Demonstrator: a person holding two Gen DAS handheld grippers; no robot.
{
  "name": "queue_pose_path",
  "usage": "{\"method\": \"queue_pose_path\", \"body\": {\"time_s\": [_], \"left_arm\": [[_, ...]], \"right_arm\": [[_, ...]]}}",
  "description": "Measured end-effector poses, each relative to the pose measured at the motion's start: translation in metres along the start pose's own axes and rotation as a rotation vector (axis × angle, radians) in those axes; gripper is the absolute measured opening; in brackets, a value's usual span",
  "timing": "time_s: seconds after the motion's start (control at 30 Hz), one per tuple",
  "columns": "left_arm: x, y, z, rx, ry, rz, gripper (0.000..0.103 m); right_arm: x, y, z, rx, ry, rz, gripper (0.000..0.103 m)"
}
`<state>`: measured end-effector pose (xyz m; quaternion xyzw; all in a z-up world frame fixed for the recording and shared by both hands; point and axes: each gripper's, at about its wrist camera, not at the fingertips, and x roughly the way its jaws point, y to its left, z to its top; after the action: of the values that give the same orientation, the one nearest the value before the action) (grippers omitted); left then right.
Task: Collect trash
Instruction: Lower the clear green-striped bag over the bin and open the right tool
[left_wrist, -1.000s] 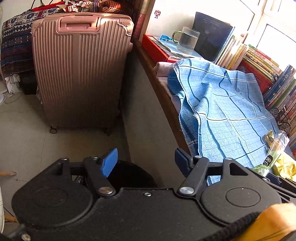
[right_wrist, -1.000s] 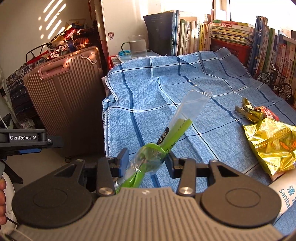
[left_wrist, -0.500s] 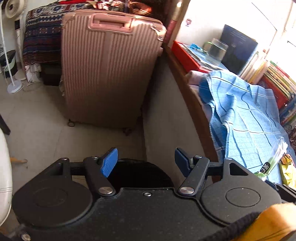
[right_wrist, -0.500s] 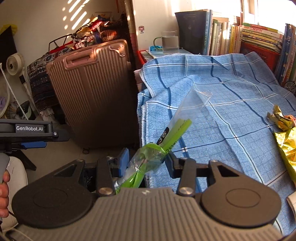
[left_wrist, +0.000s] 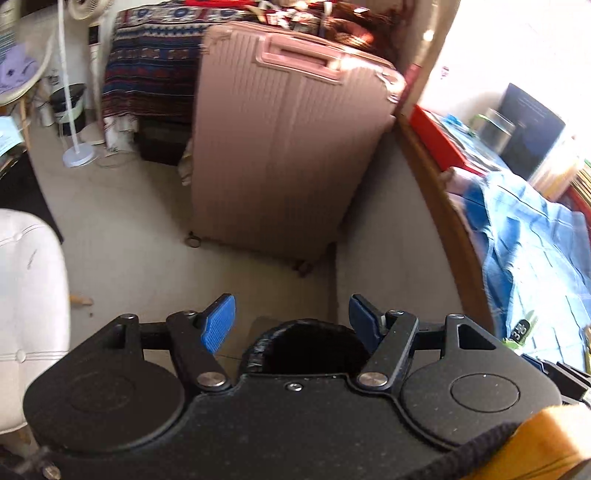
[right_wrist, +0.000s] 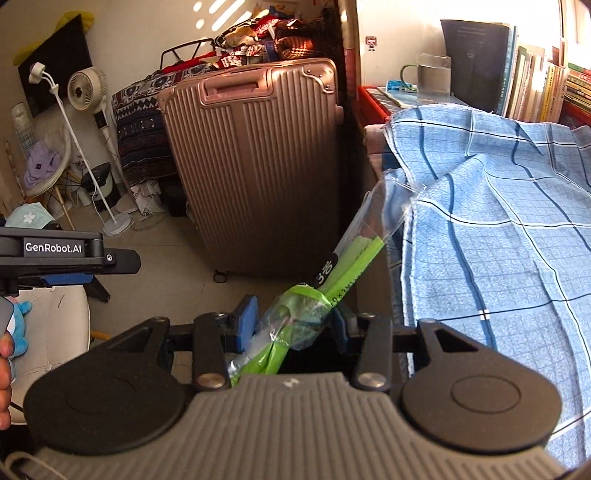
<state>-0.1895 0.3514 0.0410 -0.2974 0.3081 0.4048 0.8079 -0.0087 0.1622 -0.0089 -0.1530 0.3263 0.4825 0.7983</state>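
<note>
Bedroom floor (left_wrist: 140, 236), pale tile, sunlit. One pink ribbed suitcase (right_wrist: 255, 162), upright on wheels, standing against the end of the tabletop (left_wrist: 448, 221). One blue checked cloth (right_wrist: 498, 229), draped over that tabletop and hanging off its near edge. One row of books (right_wrist: 543, 88), upright along the back; count not legible. One white pedestal fan (right_wrist: 86, 88) on a thin pole, far left. One glass mug (right_wrist: 432, 75), green handle, beside the books. One black-lined trash bin (left_wrist: 306, 347), mouth open, directly below the left claw (left_wrist: 291, 319). Left claw: blue pads apart, nothing between them. Right claw (right_wrist: 293, 325): clamped on one clear plastic wrapper (right_wrist: 332, 273) with green print and a black label, pinched at its crumpled lower end; its long end sticks up and forward past the cloth's hanging edge, off the tabletop. In the right wrist view a dark opening shows under the wrapper.
</note>
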Motion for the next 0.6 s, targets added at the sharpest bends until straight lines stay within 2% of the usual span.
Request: {"method": "queue_pose_path", "body": {"time_s": [0.07, 0.2, 0.6], "left_arm": [[0.000, 0.010, 0.001, -0.014, 0.000, 0.015, 0.066], [0.000, 0.020, 0.001, -0.025, 0.003, 0.027, 0.066], [0.002, 0.013, 0.006, 0.008, -0.001, 0.014, 0.066]], "right_arm": [[0.002, 0.003, -0.001, -0.008, 0.007, 0.008, 0.052], [0.007, 0.005, -0.002, -0.005, 0.017, 0.005, 0.062], [0.015, 0.004, 0.004, 0.016, 0.022, -0.016, 0.063]]}}
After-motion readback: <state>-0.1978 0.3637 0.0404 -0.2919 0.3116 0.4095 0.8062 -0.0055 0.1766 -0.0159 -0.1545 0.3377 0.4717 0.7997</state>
